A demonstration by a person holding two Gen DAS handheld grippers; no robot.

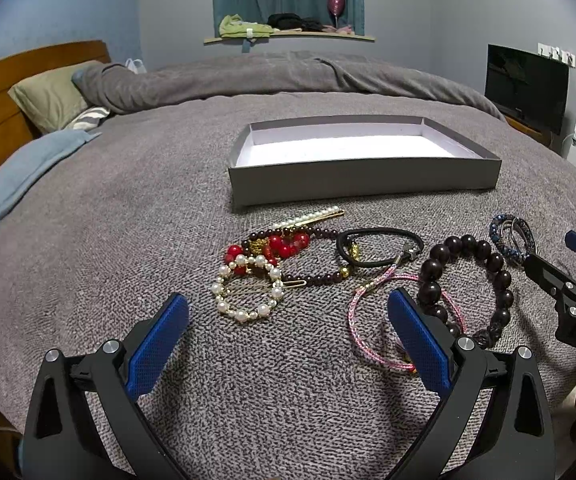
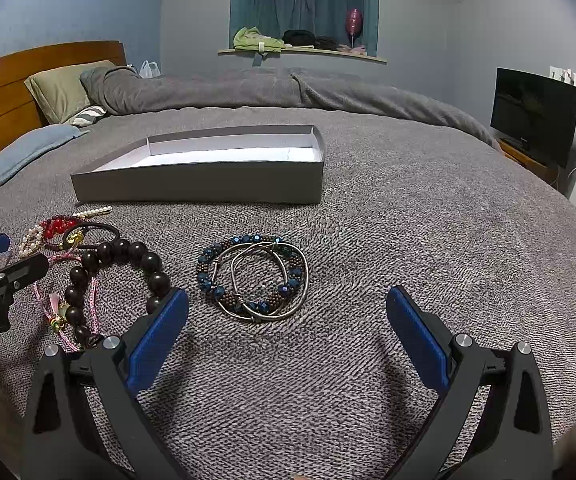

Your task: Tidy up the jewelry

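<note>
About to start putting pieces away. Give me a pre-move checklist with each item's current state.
1. Left claw open and holding nothing: ok.
2. Right claw open and holding nothing: ok.
3. Grey box open with nothing visible inside: ok.
4. Blue beaded bracelet lying apart from the other pieces, ahead of the right claw: ok.
5. Pearl hoop clip free of the red bead bracelet: not ok, they overlap.
6. Pink cord bracelet free of the dark bead bracelet: not ok, they overlap.

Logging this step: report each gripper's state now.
Left gripper: open, holding nothing, above the blanket.
Right gripper: open, holding nothing, near the blue beaded bracelet.
</note>
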